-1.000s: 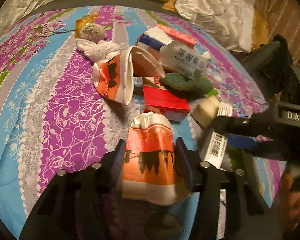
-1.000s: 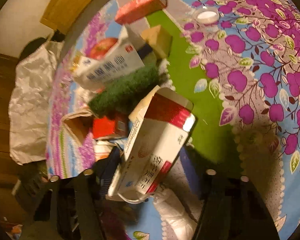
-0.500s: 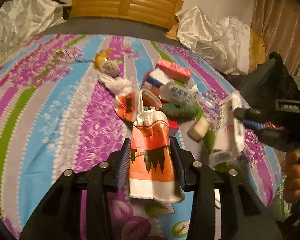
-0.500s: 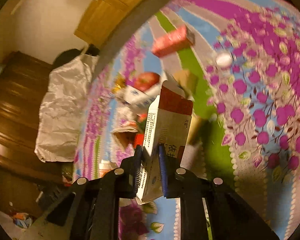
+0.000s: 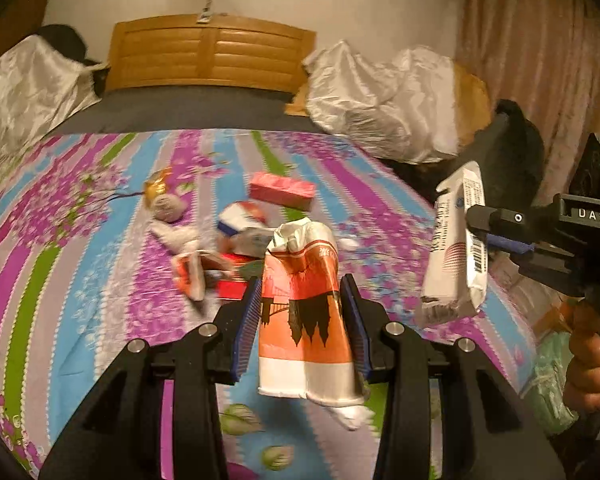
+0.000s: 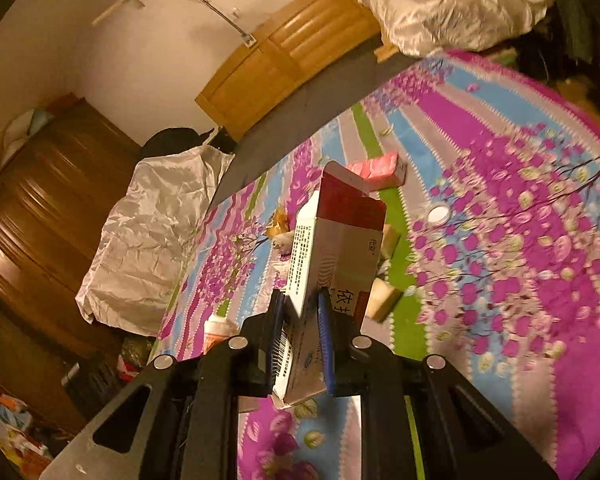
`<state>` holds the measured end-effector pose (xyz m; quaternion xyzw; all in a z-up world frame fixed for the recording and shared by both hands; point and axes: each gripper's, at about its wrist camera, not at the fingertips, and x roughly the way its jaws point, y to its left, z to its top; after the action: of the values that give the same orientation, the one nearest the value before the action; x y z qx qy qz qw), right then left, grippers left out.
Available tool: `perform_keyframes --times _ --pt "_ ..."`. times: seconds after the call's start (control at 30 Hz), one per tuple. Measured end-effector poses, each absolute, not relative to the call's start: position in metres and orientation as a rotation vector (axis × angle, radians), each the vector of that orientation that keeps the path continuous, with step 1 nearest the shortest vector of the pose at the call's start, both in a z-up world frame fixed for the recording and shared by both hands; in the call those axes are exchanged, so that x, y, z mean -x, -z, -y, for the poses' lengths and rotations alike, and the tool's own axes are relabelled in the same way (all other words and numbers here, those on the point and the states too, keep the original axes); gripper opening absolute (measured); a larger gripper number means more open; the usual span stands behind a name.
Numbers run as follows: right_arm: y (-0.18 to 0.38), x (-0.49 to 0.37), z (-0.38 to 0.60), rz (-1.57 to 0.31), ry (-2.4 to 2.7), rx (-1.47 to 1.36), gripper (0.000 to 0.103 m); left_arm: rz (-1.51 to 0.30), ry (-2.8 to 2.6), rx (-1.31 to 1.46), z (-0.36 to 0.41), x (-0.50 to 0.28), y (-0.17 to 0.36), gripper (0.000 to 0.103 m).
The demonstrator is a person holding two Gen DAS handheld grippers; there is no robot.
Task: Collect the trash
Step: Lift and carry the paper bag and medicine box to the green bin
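My left gripper point(image 5: 302, 300) is shut on a crushed orange-and-white paper cup point(image 5: 304, 320), held up above the bed. My right gripper point(image 6: 300, 304) is shut on a flattened white-and-red carton point(image 6: 340, 248); in the left wrist view that carton point(image 5: 456, 248) hangs at the right, pinched by the right gripper point(image 5: 485, 227). More trash lies on the flowered bedspread point(image 5: 80, 260): a pink box point(image 5: 282, 191), another orange cup point(image 5: 190, 276), a grey ball of paper point(image 5: 168, 208) and small cartons point(image 5: 240, 222). A white lid point(image 6: 439, 213) lies further right.
A wooden headboard point(image 5: 212, 54) stands at the far end of the bed, with crumpled silvery sheets point(image 5: 380, 100) at both corners. A dark wooden wardrobe point(image 6: 32, 208) stands beside the bed. A person's hand point(image 5: 592, 364) holds the right gripper's handle.
Both grippers rose away from the bed with their loads. The right gripper closed on the carton and lifted it; the trash pile now looks smaller and farther off.
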<state>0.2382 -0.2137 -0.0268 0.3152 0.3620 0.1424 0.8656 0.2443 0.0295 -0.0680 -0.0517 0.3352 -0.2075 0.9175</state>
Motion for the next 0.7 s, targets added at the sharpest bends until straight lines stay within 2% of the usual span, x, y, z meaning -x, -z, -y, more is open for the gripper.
perform_keyframes --times 0.37,0.7 --pt "0.011 -0.151 0.275 -0.701 -0.176 -0.632 0.019 -0.704 0.613 -0.012 0.062 -0.212 0.063 0.039" --pt "0.013 -0.054 0.375 -0.621 0.025 -0.728 0.019 -0.724 0.785 -0.178 0.175 -0.176 0.059 0.039"
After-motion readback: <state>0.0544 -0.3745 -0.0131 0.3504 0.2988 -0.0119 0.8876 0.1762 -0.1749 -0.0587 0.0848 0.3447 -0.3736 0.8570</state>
